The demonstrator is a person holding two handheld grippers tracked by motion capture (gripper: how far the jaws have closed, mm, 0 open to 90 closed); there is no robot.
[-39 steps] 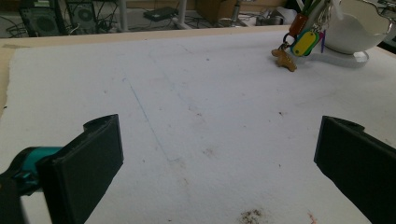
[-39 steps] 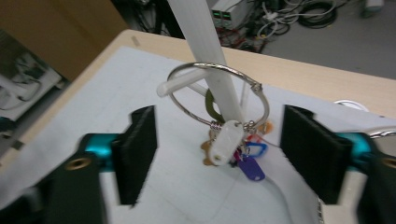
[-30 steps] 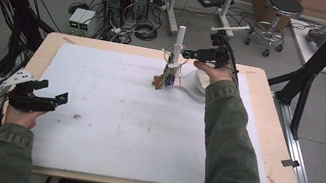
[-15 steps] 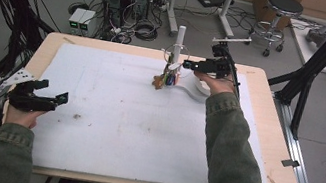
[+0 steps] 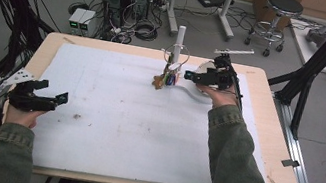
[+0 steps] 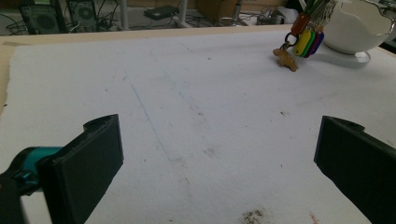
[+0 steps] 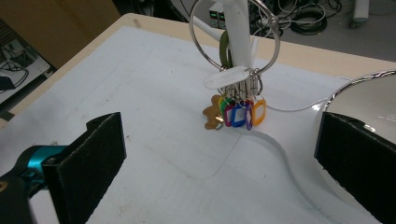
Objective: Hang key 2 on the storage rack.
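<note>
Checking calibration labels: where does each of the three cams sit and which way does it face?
High view: above the person's side, looking forward and down on the table; both sleeved forearms, left gripper, right gripper.
Left gripper view: on the left gripper, low over the white mat, facing the far key bunch; open jaws.
Right gripper view: on the right gripper, facing the key bunch hung on a white post; open jaws.
Shared: key bunch.
</note>
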